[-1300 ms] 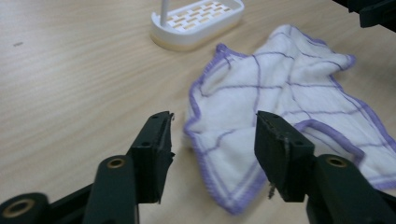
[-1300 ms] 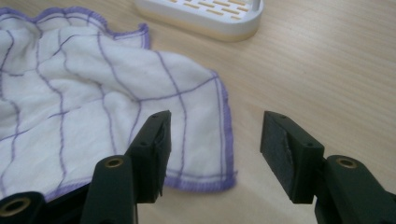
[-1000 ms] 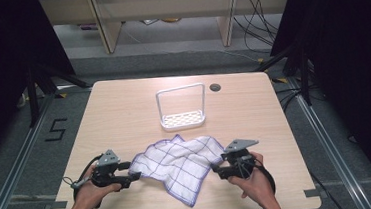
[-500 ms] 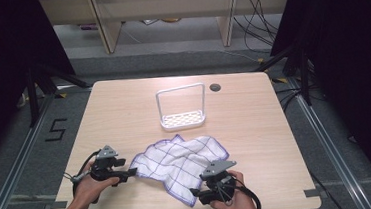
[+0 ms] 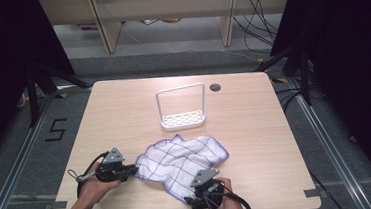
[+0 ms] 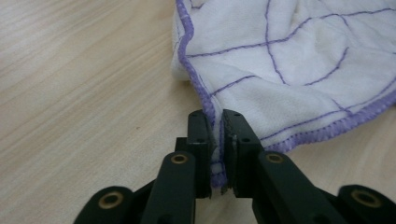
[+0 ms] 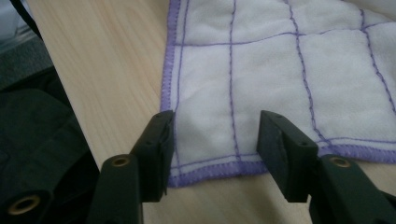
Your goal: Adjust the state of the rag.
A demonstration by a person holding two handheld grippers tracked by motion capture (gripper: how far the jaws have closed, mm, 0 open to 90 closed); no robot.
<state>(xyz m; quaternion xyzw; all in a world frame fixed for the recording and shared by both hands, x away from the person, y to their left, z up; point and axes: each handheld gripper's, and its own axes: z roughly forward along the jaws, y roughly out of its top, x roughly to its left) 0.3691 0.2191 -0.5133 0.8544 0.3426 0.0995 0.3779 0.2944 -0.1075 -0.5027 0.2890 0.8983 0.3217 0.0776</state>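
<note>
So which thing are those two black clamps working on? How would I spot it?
On the wooden table, look at the near half, below the white wire rack. Crumpled between the left gripper and right gripper lies the cloth: soft, white, crossed by purple grid lines with a purple stitched hem.

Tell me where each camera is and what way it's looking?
High view: sits above the person's side, looking forward and down on the table; both hands show, with the left gripper, the right gripper, a cloth and a white rack.
Left gripper view: rides the left gripper, looking along its jaws, closed on the cloth's purple hem.
Right gripper view: rides the right gripper, looking along its spread jaws, set either side of a corner of the cloth.
Shared: all three show the cloth and the wooden table.
</note>
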